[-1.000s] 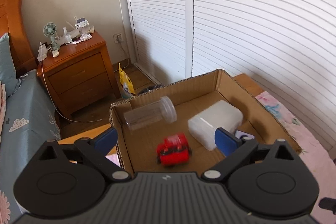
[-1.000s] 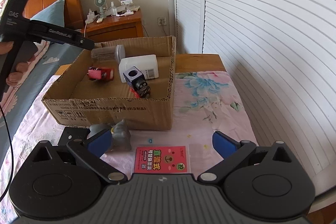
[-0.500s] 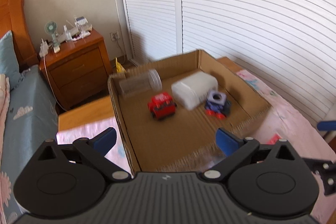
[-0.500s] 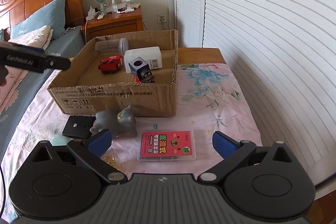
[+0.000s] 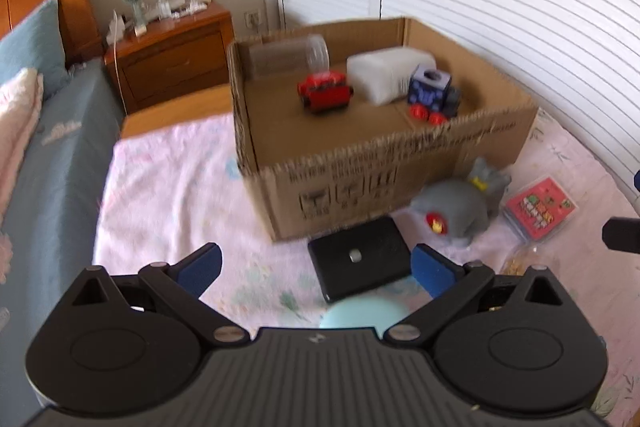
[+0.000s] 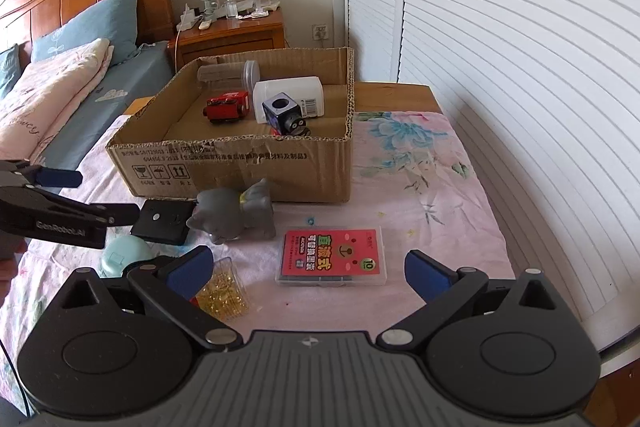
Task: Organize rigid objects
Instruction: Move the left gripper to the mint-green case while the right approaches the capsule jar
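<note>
An open cardboard box [image 6: 248, 163] [image 5: 384, 179] on the pink floral cloth holds a clear jar [image 6: 228, 73], a red toy car [image 6: 226, 105], a white container [image 6: 292, 93] and a blue toy engine [image 6: 282, 111]. In front of it lie a black flat block [image 5: 360, 263] [image 6: 162, 221], a grey toy animal [image 6: 236, 215] [image 5: 460, 211], a red card case [image 6: 332, 259] [image 5: 538, 209], a pale blue round case [image 6: 124, 255] [image 5: 364, 313] and a clear box of gold pins [image 6: 224, 291]. My left gripper [image 5: 316, 273] is open just before the black block. My right gripper [image 6: 306, 269] is open above the card case.
A bed with blue sheet and pillows [image 6: 80, 23] lies to the left. A wooden nightstand [image 6: 232, 35] with a small fan stands behind the box. White louvred doors [image 6: 500, 47] run along the right. The table's bare wooden edge [image 6: 392, 97] shows behind the cloth.
My left gripper has pulled back out of the box and down to the objects in front of it. My right gripper has drawn back and risen a little.
</note>
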The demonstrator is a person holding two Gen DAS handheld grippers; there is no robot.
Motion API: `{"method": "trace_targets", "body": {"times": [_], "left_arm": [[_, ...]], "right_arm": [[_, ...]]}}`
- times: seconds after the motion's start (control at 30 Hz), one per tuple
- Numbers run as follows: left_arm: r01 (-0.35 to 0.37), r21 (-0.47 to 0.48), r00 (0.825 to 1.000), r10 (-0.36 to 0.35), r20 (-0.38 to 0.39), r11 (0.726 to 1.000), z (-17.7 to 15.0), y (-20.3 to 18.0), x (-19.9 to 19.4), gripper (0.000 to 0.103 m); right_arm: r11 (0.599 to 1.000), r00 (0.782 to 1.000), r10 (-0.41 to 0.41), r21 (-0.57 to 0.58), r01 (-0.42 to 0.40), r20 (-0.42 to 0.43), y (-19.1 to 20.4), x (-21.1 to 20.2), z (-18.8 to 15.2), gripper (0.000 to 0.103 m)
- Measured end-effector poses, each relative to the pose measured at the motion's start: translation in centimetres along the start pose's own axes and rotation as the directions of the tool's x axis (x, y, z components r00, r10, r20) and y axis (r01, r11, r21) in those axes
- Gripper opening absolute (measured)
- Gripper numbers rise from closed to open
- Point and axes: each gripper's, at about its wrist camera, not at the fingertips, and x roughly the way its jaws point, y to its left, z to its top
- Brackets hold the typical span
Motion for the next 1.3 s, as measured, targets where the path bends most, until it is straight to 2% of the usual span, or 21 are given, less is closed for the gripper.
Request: {"method": "trace_targets", "body": {"times": [0.1, 0.37, 0.63, 0.8, 1.0, 1.3], "left_arm": [[0.017, -0.028, 1.000, -0.018, -0.019, 0.999, -1.0, 0.2, 0.9, 0.101], [0.002, -0.030, 0.998, -0.004, -0.065, 1.000, -2.1, -0.3, 2.9, 0.101], [-0.015, -0.042, 0.998, 0.013, -0.065, 0.999, -3.7, 0.1, 1.7, 0.101], [-0.040, -0.059, 0.996, 0.035, -0.082, 0.997, -5.3, 0.9, 0.7, 0.101], [-0.061, -0.109, 0.996, 0.053, -0.073, 0.992, -6.6, 2.2, 0.1, 0.101], [-0.052, -0.132, 0.997, 0.043, -0.072, 0.990, -6.9, 2.7, 0.1, 0.102]], "right_arm": [[1.000, 1.000, 0.001, -0.006, -0.001, -0.010, 0.1, 0.2, -0.3, 0.103], [1.000, 1.000, 0.003, -0.013, -0.003, -0.027, 0.4, 0.6, -0.7, 0.103], [0.999, 0.999, 0.022, -0.029, -0.024, -0.042, 0.9, 1.1, -0.9, 0.103], [0.993, 0.993, 0.101, -0.054, -0.105, -0.063, 1.6, 1.6, -1.3, 0.103], [0.961, 0.967, 0.233, -0.129, -0.245, -0.097, 3.3, 2.8, -1.5, 0.103], [0.924, 0.945, 0.272, -0.223, -0.310, -0.184, 6.4, 5.0, -1.5, 0.103]]}}
